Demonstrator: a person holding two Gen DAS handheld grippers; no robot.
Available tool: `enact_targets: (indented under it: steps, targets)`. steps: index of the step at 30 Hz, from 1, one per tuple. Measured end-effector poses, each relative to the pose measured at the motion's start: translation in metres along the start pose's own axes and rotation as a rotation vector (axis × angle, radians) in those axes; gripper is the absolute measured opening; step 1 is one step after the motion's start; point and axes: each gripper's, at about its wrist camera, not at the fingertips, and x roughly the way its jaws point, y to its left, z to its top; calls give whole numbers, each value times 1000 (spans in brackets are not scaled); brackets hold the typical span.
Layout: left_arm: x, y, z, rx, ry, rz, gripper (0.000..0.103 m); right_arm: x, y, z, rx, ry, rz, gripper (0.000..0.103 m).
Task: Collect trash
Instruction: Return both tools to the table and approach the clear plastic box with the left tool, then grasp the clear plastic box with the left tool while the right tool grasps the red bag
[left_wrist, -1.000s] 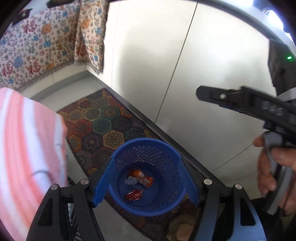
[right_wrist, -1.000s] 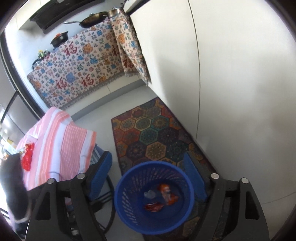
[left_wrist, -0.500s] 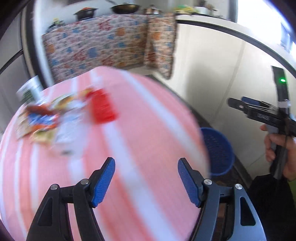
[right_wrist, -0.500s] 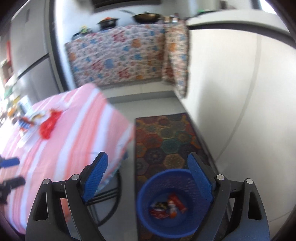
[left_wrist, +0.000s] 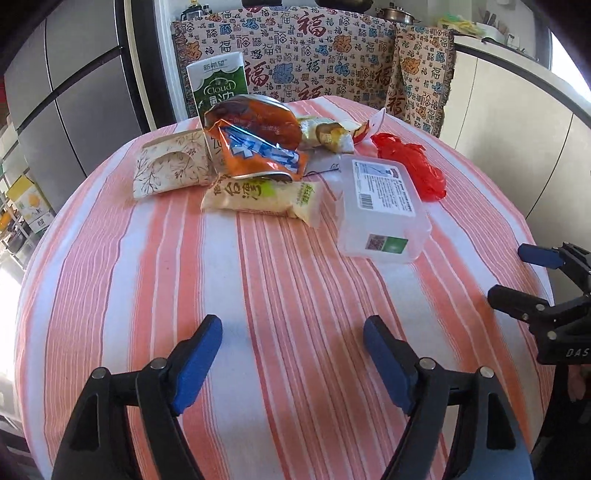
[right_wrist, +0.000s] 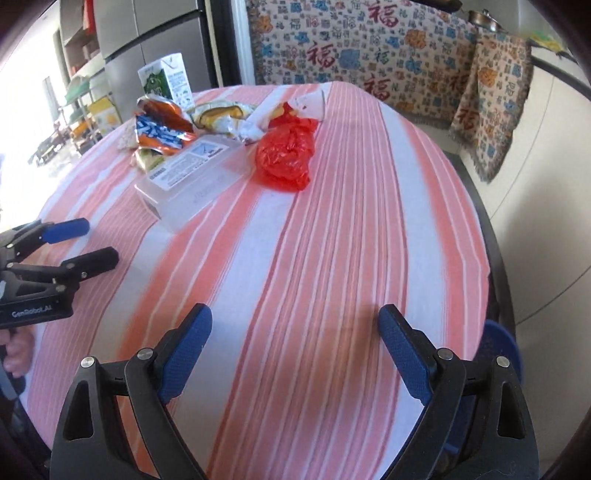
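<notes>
The trash sits in a loose heap toward the far edge of the tabletop (left_wrist: 280, 295): a clear plastic box (left_wrist: 380, 206) nearest, a crumpled red bag (left_wrist: 410, 162) just beside it toward the right edge, then a pale snack packet (left_wrist: 258, 194), an orange foil bag (left_wrist: 255, 144), a printed paper sleeve (left_wrist: 170, 168) and an upright milk carton (left_wrist: 218, 85) behind. Bunched like this, the nearest pieces can be lifted without disturbing the rest.

The left gripper (left_wrist: 291, 354) and right gripper (right_wrist: 293, 349) both hang over the bare striped cloth at the near edge, well apart from the heap. Their jaws have just been opening and stand released with nothing between them, likely readying for another pick. The blue bin (right_wrist: 502, 343) shows just past the tabletop's right edge, so a carry there is short.
</notes>
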Motion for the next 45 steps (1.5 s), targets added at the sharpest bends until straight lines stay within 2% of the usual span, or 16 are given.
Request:
enact_targets:
  steps: [3, 10, 13, 17, 19, 26, 29, 32, 39, 42, 45]
  targets:
    - [2, -1, 3, -10, 3, -10, 88, 10, -1, 5, 17, 6, -21, 102]
    - [4, -4, 7, -15, -3, -26, 88, 14, 2, 10, 42, -19, -35, 103]
    - [-4, -3, 17, -33, -62, -150, 88, 12, 2, 9, 46, -30, -38, 103]
    - [-5, -20, 40, 0, -59, -254, 88, 5, 3, 1, 51, -39, -40, 103]
    - [3, -33, 52, 29, -43, -274, 88, 5, 3, 1, 50, -41, -42, 103]
    - [37, -58, 79, 65, 21, -213, 87, 6, 3, 0, 49, -55, -39, 103]
    - [38, -58, 81, 57, 19, -196, 63, 6, 3, -1, 49, -57, -39, 103]
    - [29, -53, 76, 27, 4, -201, 62, 6, 3, -1, 48, -56, -38, 103]
    - [-36, -23, 28, -34, -65, -170, 62, 6, 3, -1, 46, -56, -38, 103]
    - [-50, 3, 9, -82, -80, -95, 62, 6, 3, -1, 45, -54, -39, 103]
    - [-48, 35, -2, -142, -84, -18, 63, 6, 2, 2, 48, -34, -39, 103]
